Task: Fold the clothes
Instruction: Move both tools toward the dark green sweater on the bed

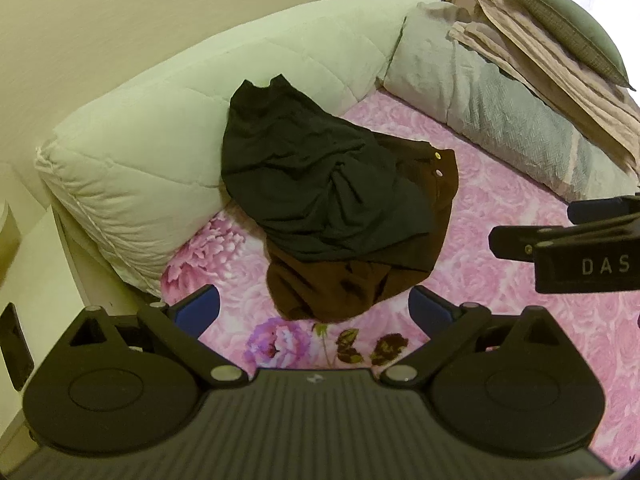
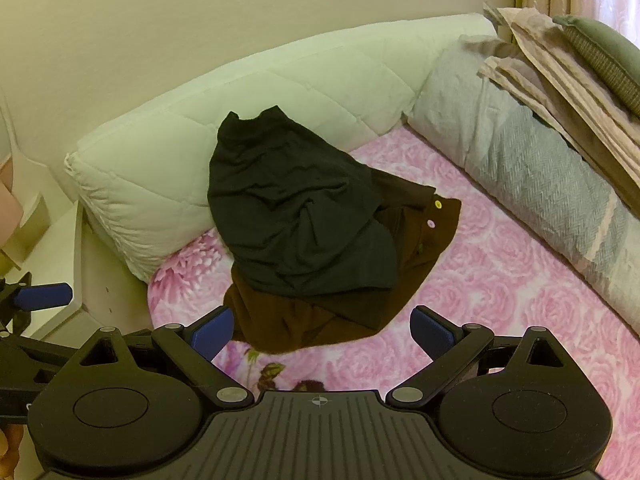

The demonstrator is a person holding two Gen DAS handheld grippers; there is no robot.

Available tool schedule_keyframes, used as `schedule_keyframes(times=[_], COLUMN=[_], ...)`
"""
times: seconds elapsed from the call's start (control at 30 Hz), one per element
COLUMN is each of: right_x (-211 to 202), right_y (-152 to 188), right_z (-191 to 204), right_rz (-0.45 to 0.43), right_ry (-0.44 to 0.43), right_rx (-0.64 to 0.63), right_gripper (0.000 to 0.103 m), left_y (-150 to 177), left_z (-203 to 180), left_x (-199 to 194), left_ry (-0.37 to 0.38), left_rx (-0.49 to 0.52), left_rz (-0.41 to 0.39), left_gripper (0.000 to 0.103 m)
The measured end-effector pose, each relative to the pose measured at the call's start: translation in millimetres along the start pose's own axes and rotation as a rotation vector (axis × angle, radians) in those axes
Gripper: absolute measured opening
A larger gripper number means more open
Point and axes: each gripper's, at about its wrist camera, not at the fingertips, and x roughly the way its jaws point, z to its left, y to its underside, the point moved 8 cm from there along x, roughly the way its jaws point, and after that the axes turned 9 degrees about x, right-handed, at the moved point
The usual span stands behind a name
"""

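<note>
A crumpled black garment [image 1: 304, 176] lies on top of a brown garment with buttons [image 1: 352, 284] on the pink floral bedsheet [image 1: 500, 304], its top leaning on a white quilted pillow. Both show in the right wrist view too, black [image 2: 296, 208] over brown [image 2: 296, 320]. My left gripper [image 1: 316, 312] is open and empty, hovering just in front of the brown garment's near edge. My right gripper [image 2: 322, 330] is open and empty, also just short of the pile. The right gripper also shows at the right edge of the left wrist view [image 1: 568, 240].
A white quilted pillow [image 1: 168, 132] runs along the wall behind the pile. A grey rolled blanket [image 1: 500, 120] with folded beige cloths [image 1: 552, 80] and a green cushion [image 1: 572, 28] lies at the right. A white bedside stand [image 2: 52, 264] is at the left.
</note>
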Motion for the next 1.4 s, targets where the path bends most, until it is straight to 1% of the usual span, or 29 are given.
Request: schedule_keyframes(times=[0.03,0.07,0.1,0.17,0.27,0.83,1.13,1.4], right_x=[0,0,0,0,1,0,-3,-5], right_y=[0,0,1,1,2,6,6,12], right_z=[1,1,2,3,4,7,3,-3], right_rz=[0.001,0.002,0.003,0.005,0.007,0.012,0.011,0.021], right_ry=[0.001,0.001,0.002,0.004,0.006,0.007,0.0,-0.02], right_rx=[0.0,0.0,0.001,0.001,0.002,-0.006,-0.011,-0.006], right_gripper=[0.097,0.097,0.097,0.097,0.097,0.097,0.097,0.097], left_y=[1,4,7,4,7,15,17,26], left_z=[-2,-1,1,7,9,6,6,4], left_x=[1,2,1,5,0,-3,-5,-8], left_ry=[-0.001,0.025,0.033,0.055,0.049,0.042,0.038,0.009], left_rx=[-0.003,-0.027,-0.037,-0.043,-0.049,-0.051,-0.047,-0.051], left_rz=[0.008,0.008,-0.002,0.028,0.012,0.01,0.016,0.036], left_gripper=[0.1,0.1,0.1,0.1,0.1,0.1,0.1,0.1])
